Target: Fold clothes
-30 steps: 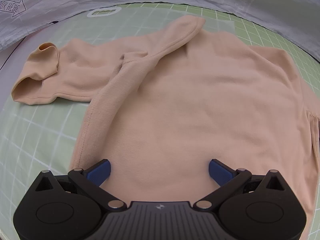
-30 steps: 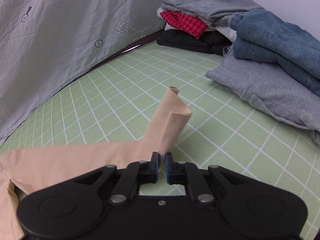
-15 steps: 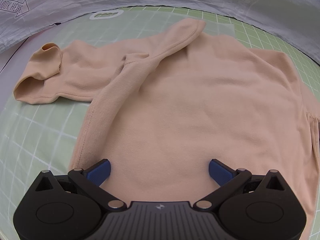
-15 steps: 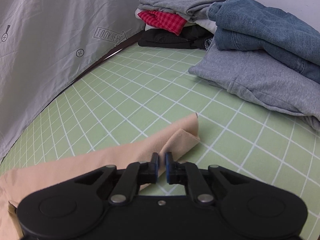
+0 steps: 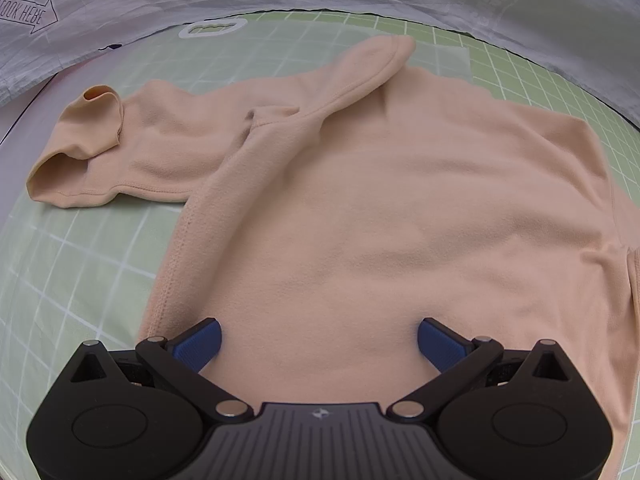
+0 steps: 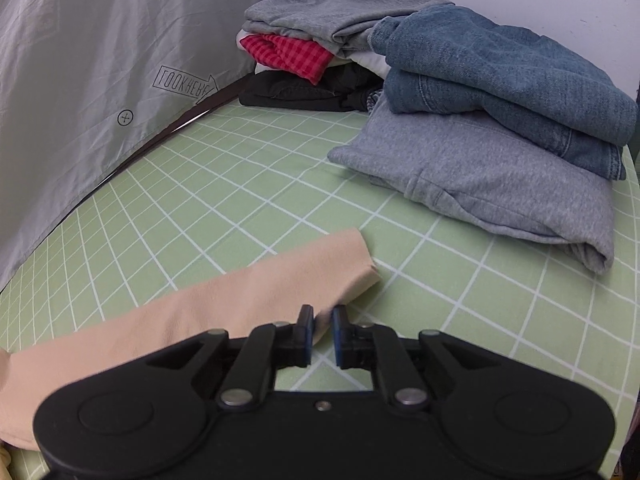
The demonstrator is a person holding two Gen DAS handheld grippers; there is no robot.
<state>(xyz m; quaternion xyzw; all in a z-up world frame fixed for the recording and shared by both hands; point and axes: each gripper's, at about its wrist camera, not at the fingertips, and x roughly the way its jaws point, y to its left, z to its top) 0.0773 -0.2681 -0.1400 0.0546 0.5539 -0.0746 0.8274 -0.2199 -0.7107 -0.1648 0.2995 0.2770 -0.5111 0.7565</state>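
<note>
A peach long-sleeved top [image 5: 400, 208] lies spread flat on the green grid mat [image 5: 80, 264]. One sleeve [image 5: 132, 152] stretches left, its cuff turned up. My left gripper [image 5: 319, 344] hovers low over the near part of the top's body, its blue pads [image 5: 200, 342] wide apart and holding nothing. In the right wrist view the other sleeve [image 6: 256, 292] lies flat on the mat [image 6: 248, 184]. My right gripper [image 6: 320, 330] sits at the sleeve's near edge. Its fingers stand a narrow gap apart, with a bit of fabric edge between the tips.
Folded clothes are stacked at the mat's far right: a grey sweatshirt [image 6: 480, 176], blue jeans [image 6: 512, 84] on it, and a pile of grey, red-checked and black garments [image 6: 312, 44] behind. A grey sheet [image 6: 80, 80] borders the mat. A white ring [image 5: 212, 29] lies at the far edge.
The right gripper lowered the raised sleeve end flat onto the mat, and its fingers parted slightly. The left gripper stayed open over the top, barely moving.
</note>
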